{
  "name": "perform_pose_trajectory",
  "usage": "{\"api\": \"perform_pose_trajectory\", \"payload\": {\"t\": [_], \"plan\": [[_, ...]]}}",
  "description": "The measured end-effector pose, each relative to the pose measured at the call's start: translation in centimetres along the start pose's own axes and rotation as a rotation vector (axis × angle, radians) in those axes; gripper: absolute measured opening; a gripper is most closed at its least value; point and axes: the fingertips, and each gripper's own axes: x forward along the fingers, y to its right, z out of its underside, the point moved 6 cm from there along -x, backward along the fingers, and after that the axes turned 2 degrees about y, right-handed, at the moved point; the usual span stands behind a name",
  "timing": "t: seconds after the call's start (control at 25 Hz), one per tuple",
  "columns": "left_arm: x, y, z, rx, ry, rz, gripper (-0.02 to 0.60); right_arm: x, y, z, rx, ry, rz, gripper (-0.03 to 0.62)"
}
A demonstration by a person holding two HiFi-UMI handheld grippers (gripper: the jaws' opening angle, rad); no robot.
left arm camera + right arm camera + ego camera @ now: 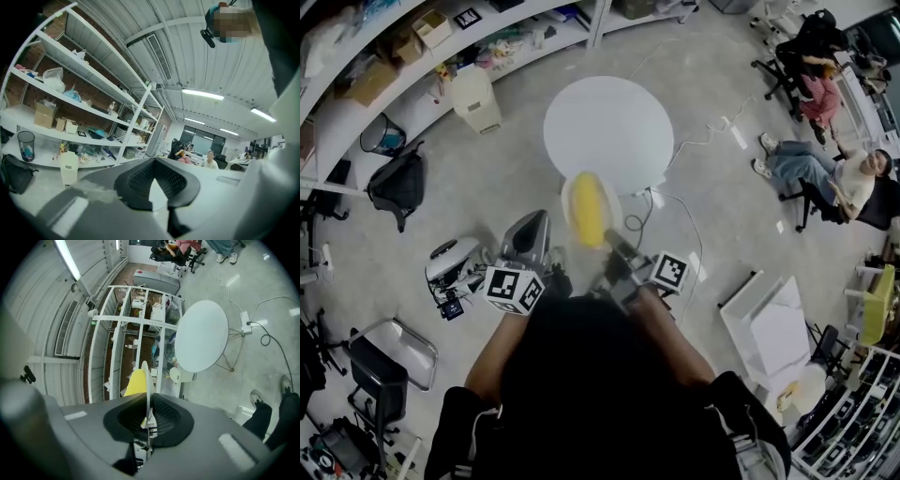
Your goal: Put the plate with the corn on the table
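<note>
One plate (569, 201) w/ corn (589, 214), right claw (613, 246)

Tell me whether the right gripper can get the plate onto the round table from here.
Probably yes: the right gripper, shut on the plate, faces the table and nothing stands between them, though it seems some way off.

Bright, even indoor light fills all three views. Ceiling strip lights (202, 95) glow white in the left gripper view — another strip light (68, 261) flares in the right gripper view. The round worktop (608, 127) looks slightly washed out; floor (516, 159) shadows are soft. Fisheye bends the shelves (136, 122), corners go black.
</note>
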Motion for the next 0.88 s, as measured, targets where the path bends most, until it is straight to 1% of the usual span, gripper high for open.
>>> {"api": "perform_pose_trajectory", "payload": {"t": [0.24,0.36,0.56,0.88], "plan": [[-0.1,-2.9,-1.5,0.012,-0.006,0.040,0.005,2.7,-0.8,1.4,0.021,0.029,-0.012,0.040],[0.1,-4.0,-1.9,0.017,-0.004,0.052,0.005,4.0,-1.2,1.5,0.010,0.038,-0.023,0.039],[0.1,-5.3,-2.3,0.008,-0.006,0.033,0.005,5.4,-1.9,1.4,0.029,0.032,-0.031,0.038],[2.0,-6.8,-2.2,-0.018,-0.004,-0.012,0.005,7.8,-2.0,-0.4,0.028,-0.002,-0.037,0.038]]}}
